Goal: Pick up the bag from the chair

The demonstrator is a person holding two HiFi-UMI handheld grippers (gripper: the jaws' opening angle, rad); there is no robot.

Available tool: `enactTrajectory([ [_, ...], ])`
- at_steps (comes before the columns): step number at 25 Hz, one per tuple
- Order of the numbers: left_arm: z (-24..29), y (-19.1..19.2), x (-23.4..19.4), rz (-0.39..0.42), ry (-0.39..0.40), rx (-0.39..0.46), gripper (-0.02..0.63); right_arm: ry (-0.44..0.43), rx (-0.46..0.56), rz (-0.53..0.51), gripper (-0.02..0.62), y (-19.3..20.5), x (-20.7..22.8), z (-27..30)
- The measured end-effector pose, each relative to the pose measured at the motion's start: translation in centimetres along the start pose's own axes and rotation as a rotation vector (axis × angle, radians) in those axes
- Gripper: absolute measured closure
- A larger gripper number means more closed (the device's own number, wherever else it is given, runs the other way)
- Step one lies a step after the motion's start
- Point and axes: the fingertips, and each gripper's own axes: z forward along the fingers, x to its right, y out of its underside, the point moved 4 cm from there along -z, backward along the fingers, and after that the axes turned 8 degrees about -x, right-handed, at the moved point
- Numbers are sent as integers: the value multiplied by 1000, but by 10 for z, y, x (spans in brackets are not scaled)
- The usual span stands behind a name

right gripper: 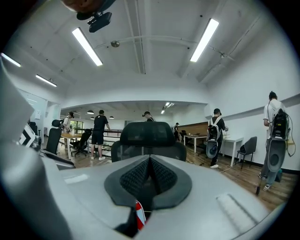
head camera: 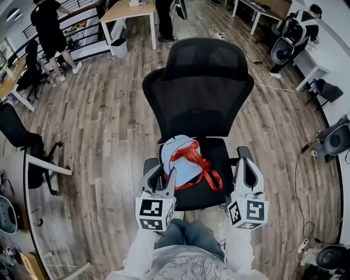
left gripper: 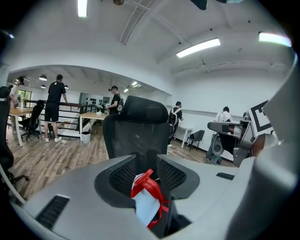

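A light blue bag (head camera: 183, 158) with red straps lies on the seat of a black mesh office chair (head camera: 199, 93), toward the seat's left side. My left gripper (head camera: 161, 174) is open, with its fingertips at the bag's near left edge. In the left gripper view the bag (left gripper: 145, 206) shows through the gap between the parted jaws of the left gripper (left gripper: 146, 161), with the chair back (left gripper: 136, 126) behind. My right gripper (head camera: 244, 161) is shut and hovers over the chair's right armrest, away from the bag. In its own view the right gripper (right gripper: 150, 159) has its pads together, with nothing between them.
The chair stands on a wooden floor (head camera: 109, 120). Another black chair (head camera: 22, 136) and a white desk edge (head camera: 46, 164) are at the left. A wooden desk (head camera: 128, 11) and people stand at the back. Cables (head camera: 273, 87) run along the floor at the right.
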Motion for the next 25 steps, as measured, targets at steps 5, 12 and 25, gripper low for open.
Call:
enactTrajectory([
  [5, 26, 12, 1, -1, 29, -33, 479, 8, -33, -4, 586, 13, 9, 18],
  [12, 61, 35, 7, -29, 94, -61, 477, -8, -73, 5, 586, 31, 17, 33],
  [25, 131, 105, 13, -76, 185, -168, 467, -11, -146, 17, 586, 70, 28, 49],
])
